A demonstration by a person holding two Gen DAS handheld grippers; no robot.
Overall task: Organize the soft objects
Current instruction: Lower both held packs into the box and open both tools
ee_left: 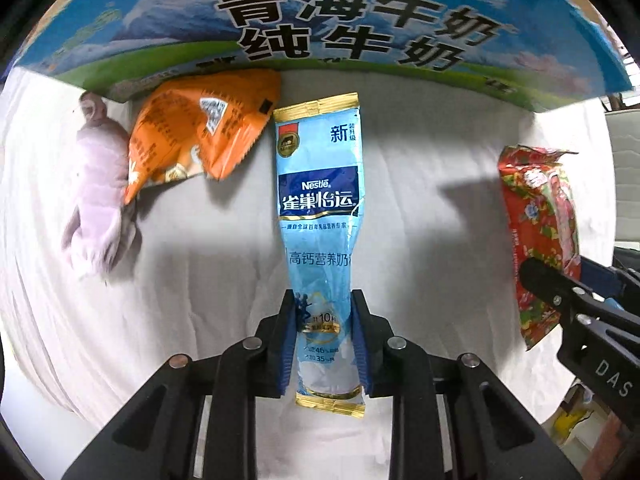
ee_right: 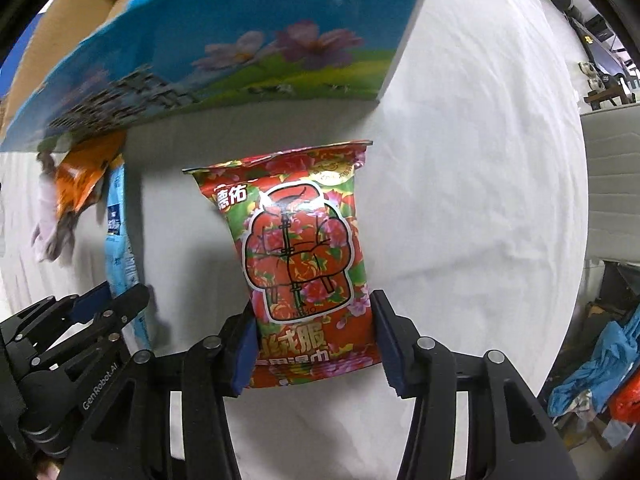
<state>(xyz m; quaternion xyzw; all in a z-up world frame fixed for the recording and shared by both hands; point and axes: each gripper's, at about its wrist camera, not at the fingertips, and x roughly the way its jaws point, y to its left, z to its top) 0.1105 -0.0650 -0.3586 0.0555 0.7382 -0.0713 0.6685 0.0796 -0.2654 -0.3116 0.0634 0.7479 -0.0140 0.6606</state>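
My left gripper [ee_left: 323, 312] is shut on the lower part of a long light-blue Nestle milk powder pouch [ee_left: 318, 200], which stretches away over the white cloth. My right gripper [ee_right: 314, 320] is shut on the lower part of a red flowered wet-wipes pack [ee_right: 300, 248]. That pack also shows in the left wrist view [ee_left: 538, 236] with the right gripper [ee_left: 560, 288] on it. The pouch [ee_right: 118, 240] and the left gripper [ee_right: 108, 304] show at the left of the right wrist view.
A blue milk carton box [ee_left: 320, 20] stands at the back, also in the right wrist view [ee_right: 224, 52]. An orange snack bag [ee_left: 192, 140] and a pale purple soft toy [ee_left: 98, 184] lie at its foot on the left. White cloth [ee_right: 460, 200] covers the table.
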